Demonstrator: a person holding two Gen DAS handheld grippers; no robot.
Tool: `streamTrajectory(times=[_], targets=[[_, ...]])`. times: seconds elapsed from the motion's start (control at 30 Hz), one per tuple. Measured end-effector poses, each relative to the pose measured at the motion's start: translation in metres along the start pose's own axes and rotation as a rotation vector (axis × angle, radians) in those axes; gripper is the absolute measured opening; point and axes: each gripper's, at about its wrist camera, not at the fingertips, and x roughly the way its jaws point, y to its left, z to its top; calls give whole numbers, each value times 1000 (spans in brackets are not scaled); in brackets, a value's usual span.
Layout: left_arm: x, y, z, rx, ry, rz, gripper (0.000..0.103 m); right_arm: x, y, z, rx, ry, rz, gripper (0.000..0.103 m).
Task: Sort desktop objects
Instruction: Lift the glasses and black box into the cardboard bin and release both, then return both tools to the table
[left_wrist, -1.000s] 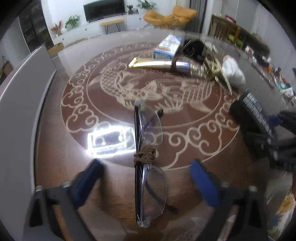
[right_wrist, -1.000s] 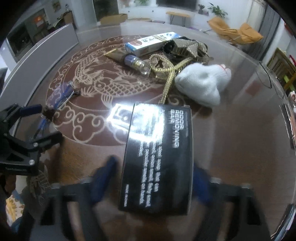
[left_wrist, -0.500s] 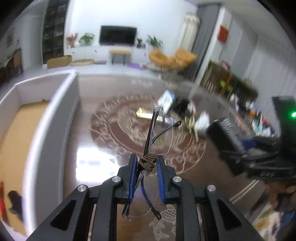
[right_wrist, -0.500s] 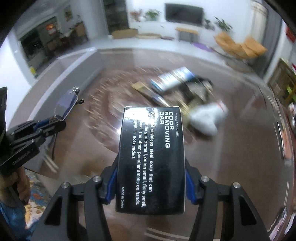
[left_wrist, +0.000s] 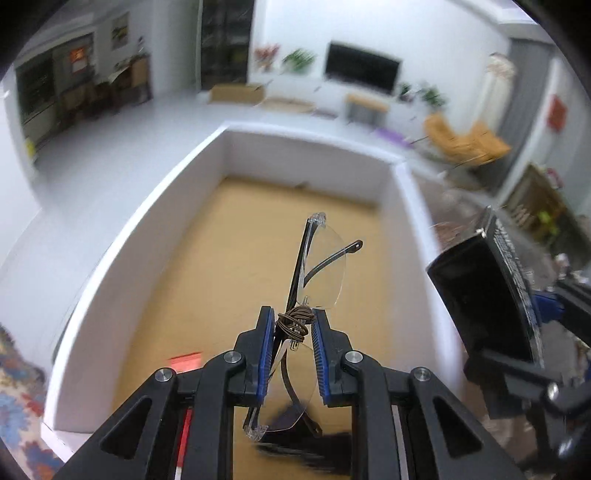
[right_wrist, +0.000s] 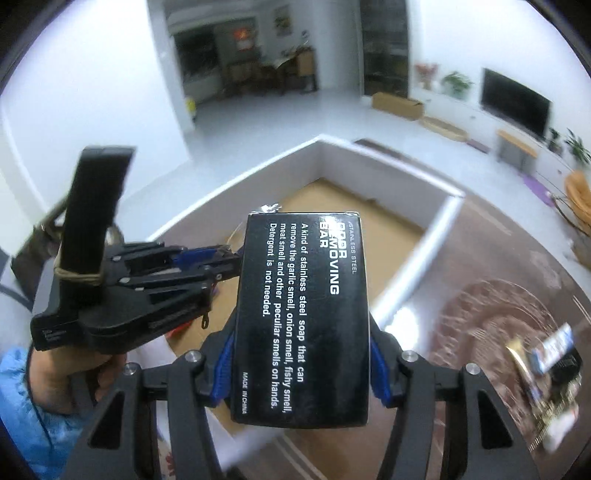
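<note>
My left gripper is shut on a pair of clear rimless glasses with a brown cord wound round the bridge, held in the air above the white-walled box with a tan floor. My right gripper is shut on a black "odor removing bar" box, held at the box's right edge. The black box also shows at the right of the left wrist view. The left gripper with the glasses shows in the right wrist view.
The white box stands left of the brown patterned table. A red item lies on the box floor. Leftover objects lie blurred on the table at the far right.
Both grippers closed on their objects, lifted them off the table and swung left. The glasses now hang over the white box and the black box is beside its right wall.
</note>
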Motion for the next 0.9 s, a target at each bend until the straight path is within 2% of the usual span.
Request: streamTrajectory(times=[0.13, 0.2, 0.23, 0.27, 0.3, 0.33, 0.43, 0.53, 0.6, 0.67, 0.73, 0.8, 0.87, 0.9], targets=[[35, 26, -4, -25, 102, 53, 20, 55, 11, 6, -10, 70, 5, 60], [40, 33, 0, -57, 115, 54, 31, 71, 6, 7, 20, 73, 10, 65], [41, 35, 0, -56, 112, 81, 59, 74, 2, 7, 35, 70, 16, 74], [39, 35, 1, -62, 103, 108, 86, 75, -1, 8, 53, 67, 24, 77], [34, 35, 2, -66, 81, 115, 92, 72, -6, 9, 72, 55, 36, 78], [28, 33, 1, -64, 45, 120, 93, 67, -11, 9, 91, 32, 56, 79], [22, 24, -3, -54, 21, 151, 93, 42, -26, 5, 122, -37, 81, 83], [-1, 3, -10, -42, -68, 129, 93, 13, -43, -12, 123, -113, 48, 90], [-21, -19, -15, -10, -131, 98, 93, -8, -57, -34, 119, -162, -15, 95], [-45, -47, -21, 30, -195, 52, 94, -25, -83, -73, 129, -191, -108, 102], [-68, -80, -27, 78, -250, -15, 94, -35, -116, -114, 177, -188, -206, 102], [-89, -119, -35, 137, -292, -102, 95, -41, -149, -158, 231, -157, -304, 102], [-102, -162, -43, 200, -313, -183, 103, -40, -183, -201, 283, -89, -420, 102], [-104, -182, -50, 224, -314, -214, 103, -40, -201, -224, 322, -44, -475, 102]])
